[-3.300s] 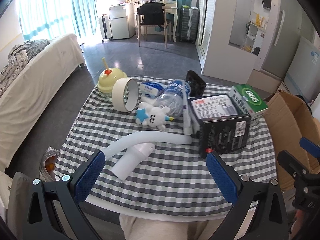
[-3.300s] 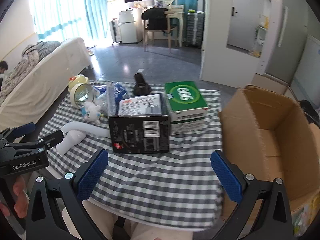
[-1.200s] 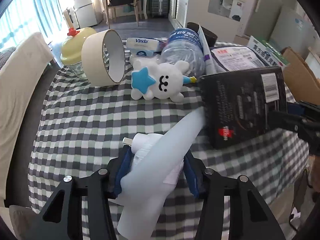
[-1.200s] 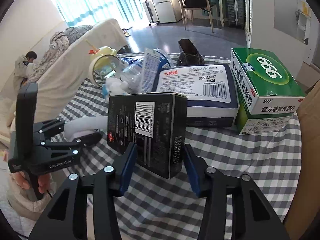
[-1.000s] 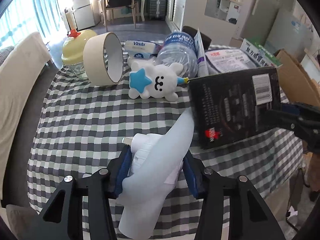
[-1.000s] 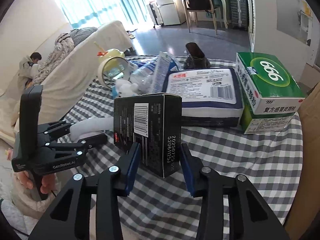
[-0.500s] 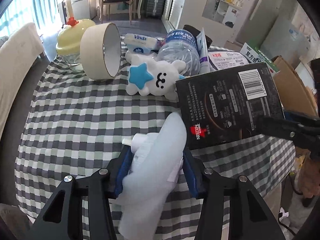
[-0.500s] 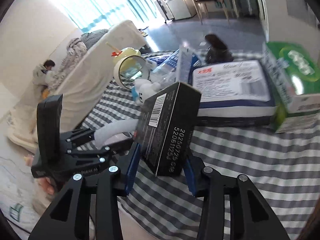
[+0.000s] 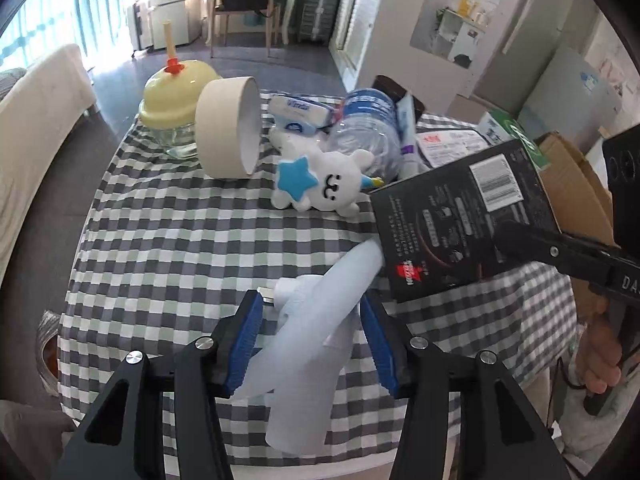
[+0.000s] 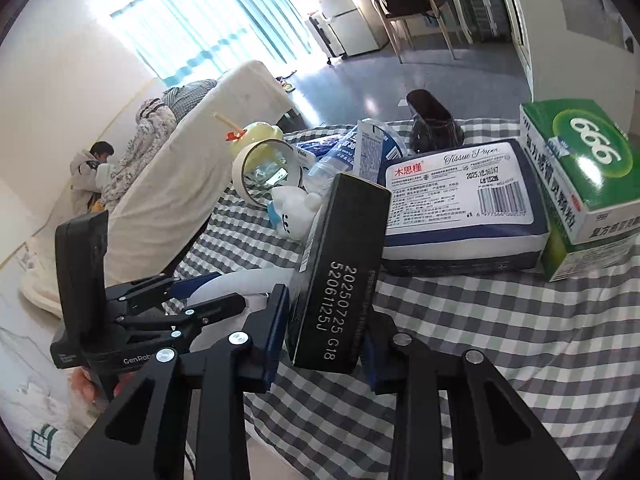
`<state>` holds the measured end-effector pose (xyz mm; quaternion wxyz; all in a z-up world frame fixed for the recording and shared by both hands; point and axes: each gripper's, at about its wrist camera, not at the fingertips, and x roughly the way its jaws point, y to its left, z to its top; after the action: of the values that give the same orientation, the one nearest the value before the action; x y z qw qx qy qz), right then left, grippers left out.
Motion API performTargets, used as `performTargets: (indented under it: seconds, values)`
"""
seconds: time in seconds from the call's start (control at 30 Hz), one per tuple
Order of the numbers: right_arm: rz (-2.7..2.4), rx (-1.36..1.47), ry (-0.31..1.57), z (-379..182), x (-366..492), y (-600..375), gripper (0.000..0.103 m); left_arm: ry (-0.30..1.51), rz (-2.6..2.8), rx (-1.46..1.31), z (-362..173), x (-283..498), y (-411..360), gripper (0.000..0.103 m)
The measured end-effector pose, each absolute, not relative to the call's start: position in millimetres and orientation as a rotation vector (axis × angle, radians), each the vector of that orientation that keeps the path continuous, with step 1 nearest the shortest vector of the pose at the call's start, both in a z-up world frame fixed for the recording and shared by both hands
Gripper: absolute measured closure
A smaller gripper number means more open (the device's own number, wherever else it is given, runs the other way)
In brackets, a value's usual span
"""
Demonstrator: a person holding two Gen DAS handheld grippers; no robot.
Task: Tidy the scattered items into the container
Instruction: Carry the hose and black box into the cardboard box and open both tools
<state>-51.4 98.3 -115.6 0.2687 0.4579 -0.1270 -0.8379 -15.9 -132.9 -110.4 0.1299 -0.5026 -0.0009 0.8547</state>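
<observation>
My left gripper (image 9: pixel 312 328) is shut on a white curved plastic tube piece (image 9: pixel 316 328) and holds it above the checked tablecloth (image 9: pixel 160 248). My right gripper (image 10: pixel 325 328) is shut on a black coffee box (image 10: pixel 340 276), lifted and tilted over the table; the box also shows in the left wrist view (image 9: pixel 460 224). The cardboard box (image 9: pixel 576 184) stands at the table's right edge. On the table lie a white plush toy (image 9: pixel 320 184), a tape roll (image 9: pixel 228 136), a water bottle (image 9: pixel 368 128), a tissue pack (image 10: pixel 464 200) and a green medicine box (image 10: pixel 580 176).
A yellow-lidded glass jar (image 9: pixel 176 104) and a small Vinda tissue packet (image 9: pixel 300 108) sit at the table's far side, with a dark pouch (image 10: pixel 432 120) behind. A white sofa (image 10: pixel 200 168) runs along the left. A chair and desk stand far back.
Both grippers closed on their items and lifted them. The black box has risen off the table and tilted left; the white tube has come up off the cloth.
</observation>
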Motion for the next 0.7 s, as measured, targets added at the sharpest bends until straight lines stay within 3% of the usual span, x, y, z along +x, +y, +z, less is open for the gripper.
performTargets:
  seconds: [0.13, 0.17, 0.2, 0.7]
  values:
    - [-2.293, 1.212, -0.314, -106.3, -45.7, 100.5, 0.075, 0.059, 2.504, -1.426, -105.0, -7.0, -126.7, 0.078]
    - [-2.302, 1.206, -0.306, -103.1, -44.6, 101.0, 0.075, 0.061, 2.508, -1.414, -102.9, -5.7, -125.7, 0.093]
    - [-2.314, 1.202, -0.298, -102.0, -42.9, 102.8, 0.077, 0.056, 2.511, -1.401, -101.2, -4.6, -122.1, 0.096]
    - [-2.487, 1.117, -0.256, -67.0, -15.7, 128.9, 0.078, 0.033, 2.534, -1.452, -74.8, 1.2, -100.5, 0.095]
